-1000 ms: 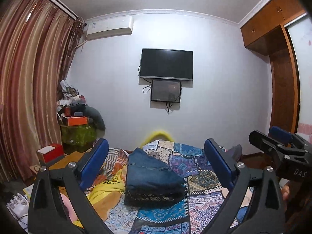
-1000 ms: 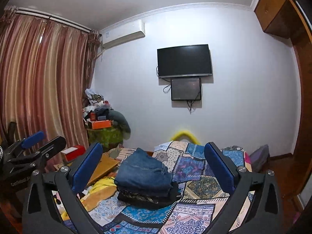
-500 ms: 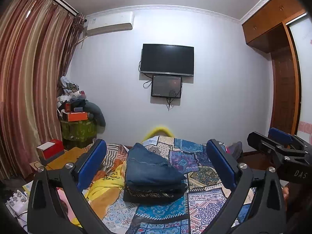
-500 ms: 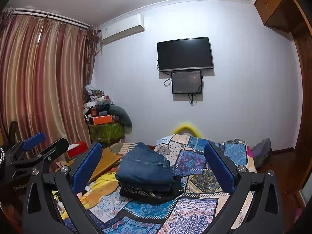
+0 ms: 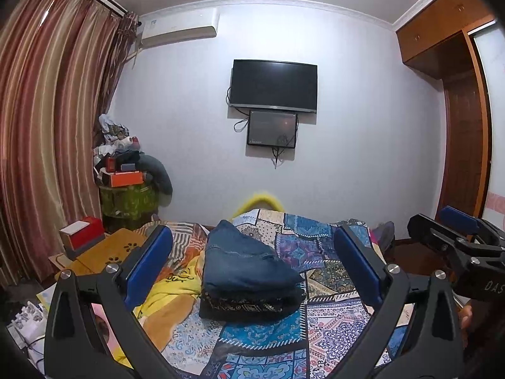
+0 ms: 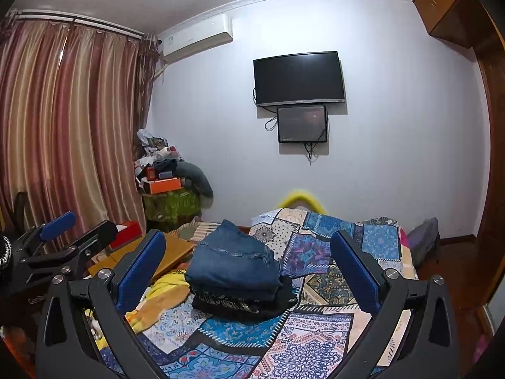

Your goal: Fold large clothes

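Over the last second both views have tipped upward, the left gripper (image 5: pixel 252 262) and right gripper (image 6: pixel 249 262) spread and empty, leaving folded jeans (image 5: pixel 246 265) stacked at 12 o'clock on the bedspread (image 5: pixel 328 312), probably finished.

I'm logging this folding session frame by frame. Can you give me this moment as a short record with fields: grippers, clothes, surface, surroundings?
left gripper: jaws wide open, empty, held above the bed
right gripper: jaws wide open, empty, held above the bed
folded jeans: blue, lying on top of the stack
dark patterned garment: folded, under the jeans
yellow cloth: loose, unfolded, left of the stack
surface: patchwork bedspread
surroundings: wall TV, striped curtains, cluttered corner stand
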`<state>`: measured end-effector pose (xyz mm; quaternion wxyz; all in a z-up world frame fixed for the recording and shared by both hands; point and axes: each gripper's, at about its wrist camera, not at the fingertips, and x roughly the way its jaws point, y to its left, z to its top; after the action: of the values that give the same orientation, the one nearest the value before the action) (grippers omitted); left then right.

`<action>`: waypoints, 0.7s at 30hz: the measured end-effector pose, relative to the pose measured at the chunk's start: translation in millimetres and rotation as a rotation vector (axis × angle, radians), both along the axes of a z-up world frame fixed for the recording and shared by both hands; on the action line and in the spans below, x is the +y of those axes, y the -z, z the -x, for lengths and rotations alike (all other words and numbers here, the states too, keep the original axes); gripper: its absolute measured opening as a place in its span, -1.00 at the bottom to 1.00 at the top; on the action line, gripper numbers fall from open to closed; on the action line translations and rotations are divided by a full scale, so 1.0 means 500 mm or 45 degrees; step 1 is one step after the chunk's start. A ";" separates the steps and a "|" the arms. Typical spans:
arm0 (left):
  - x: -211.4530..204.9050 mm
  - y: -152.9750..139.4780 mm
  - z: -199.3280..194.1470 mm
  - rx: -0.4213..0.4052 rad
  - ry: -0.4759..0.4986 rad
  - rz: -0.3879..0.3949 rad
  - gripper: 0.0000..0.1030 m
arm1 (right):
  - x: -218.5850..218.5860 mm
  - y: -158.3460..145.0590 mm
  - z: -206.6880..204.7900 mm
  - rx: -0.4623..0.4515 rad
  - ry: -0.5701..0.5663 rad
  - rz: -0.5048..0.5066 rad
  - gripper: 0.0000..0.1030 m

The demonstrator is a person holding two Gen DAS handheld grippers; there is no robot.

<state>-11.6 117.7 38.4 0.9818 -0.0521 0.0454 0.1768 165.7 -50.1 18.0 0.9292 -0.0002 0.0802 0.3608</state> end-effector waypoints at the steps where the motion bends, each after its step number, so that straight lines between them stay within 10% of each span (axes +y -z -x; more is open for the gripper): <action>1: 0.000 0.001 -0.002 0.002 0.001 0.006 0.99 | -0.001 0.000 0.000 0.001 0.001 0.003 1.00; 21: 0.009 0.007 -0.016 0.034 0.041 0.041 0.99 | -0.005 0.000 -0.008 0.030 0.015 -0.008 1.00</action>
<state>-3.7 122.5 35.0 0.9829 -0.0648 0.0622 0.1608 169.7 -52.5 18.0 0.9303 0.0075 0.0899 0.3555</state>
